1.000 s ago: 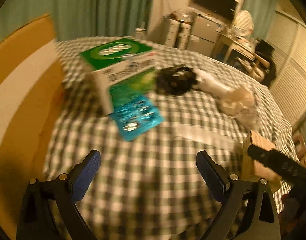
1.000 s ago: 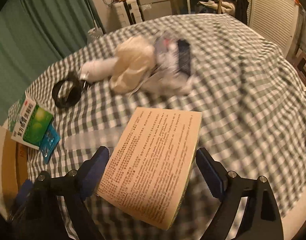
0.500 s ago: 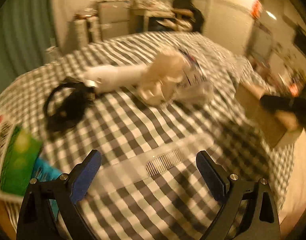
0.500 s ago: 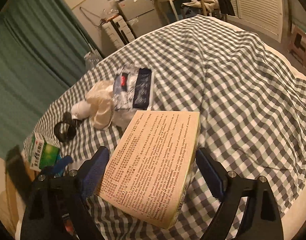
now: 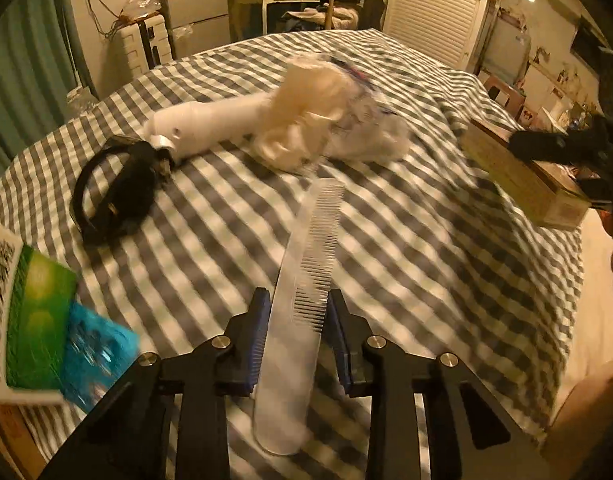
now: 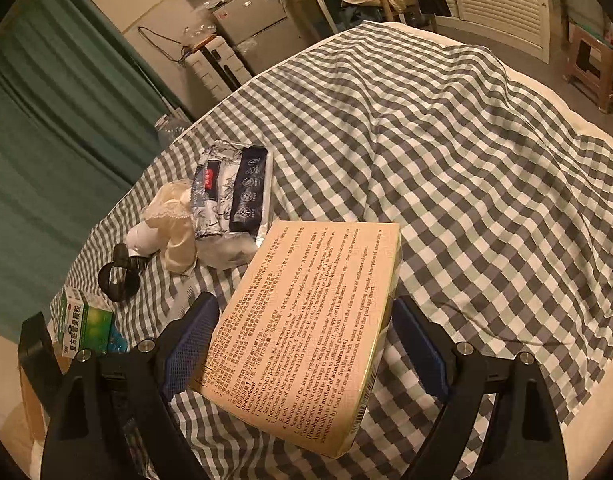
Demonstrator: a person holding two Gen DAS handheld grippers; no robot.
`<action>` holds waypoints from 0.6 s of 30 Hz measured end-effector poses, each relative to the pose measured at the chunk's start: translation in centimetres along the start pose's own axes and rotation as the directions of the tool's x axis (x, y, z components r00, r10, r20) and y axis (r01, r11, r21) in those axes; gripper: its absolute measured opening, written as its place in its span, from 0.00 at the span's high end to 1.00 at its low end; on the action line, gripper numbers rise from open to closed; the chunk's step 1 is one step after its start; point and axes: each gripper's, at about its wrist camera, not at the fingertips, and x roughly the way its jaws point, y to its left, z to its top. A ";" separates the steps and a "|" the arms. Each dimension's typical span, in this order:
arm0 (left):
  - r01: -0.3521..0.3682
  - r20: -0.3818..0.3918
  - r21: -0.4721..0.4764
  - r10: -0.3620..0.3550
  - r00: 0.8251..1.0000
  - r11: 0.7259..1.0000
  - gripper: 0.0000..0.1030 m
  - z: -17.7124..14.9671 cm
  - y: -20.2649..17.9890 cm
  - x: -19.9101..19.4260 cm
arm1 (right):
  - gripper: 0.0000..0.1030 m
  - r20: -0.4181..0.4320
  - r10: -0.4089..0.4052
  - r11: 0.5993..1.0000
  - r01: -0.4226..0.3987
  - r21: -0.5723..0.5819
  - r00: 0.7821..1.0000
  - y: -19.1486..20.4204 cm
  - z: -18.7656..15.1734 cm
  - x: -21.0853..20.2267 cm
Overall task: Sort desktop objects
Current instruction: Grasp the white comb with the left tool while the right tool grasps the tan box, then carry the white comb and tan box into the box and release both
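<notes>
Comb: clear plastic comb (image 5: pixel 306 280) lies on the checked cloth (image 5: pixel 426 280), its long axis running straight away from the left gripper (image 5: pixel 296 332), teeth facing the right pad.
Left fingers: closing, with the comb's handle end between the blue pads; whether they already press on it cannot be told through the blur.
Key relation: the pads straddle the comb across its narrow width, near one end, so the far end will likely droop or swing on lifting.
Right fingers: set wide and clamped on the flat sides of a tan printed box (image 6: pixel 306 320), held clear above the cloth by the right gripper (image 6: pixel 306 344).
Nearer hand: left, for the comb; right is occupied.
Nearby: black strap (image 5: pixel 114 192), white tube (image 5: pixel 210 124), green box (image 5: pixel 22 312).
</notes>
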 end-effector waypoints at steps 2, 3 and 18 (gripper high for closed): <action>-0.001 -0.008 -0.029 0.001 1.000 1.000 0.73 -0.6 -1.1 -0.1 | 0.14 0.002 0.005 1.000 -0.005 -0.003 1.000 0.2 -0.1 -0.2; -0.003 -0.008 -0.038 0.003 1.000 0.999 0.73 -0.8 -1.6 0.0 | 0.14 0.004 0.008 1.000 -0.008 -0.007 1.000 0.4 -0.2 -0.4; -0.027 0.035 -0.353 0.042 0.999 0.935 0.75 -3.3 -2.2 -4.0 | 0.14 -0.029 0.050 0.992 -0.053 -0.115 0.998 2.4 -2.4 -1.3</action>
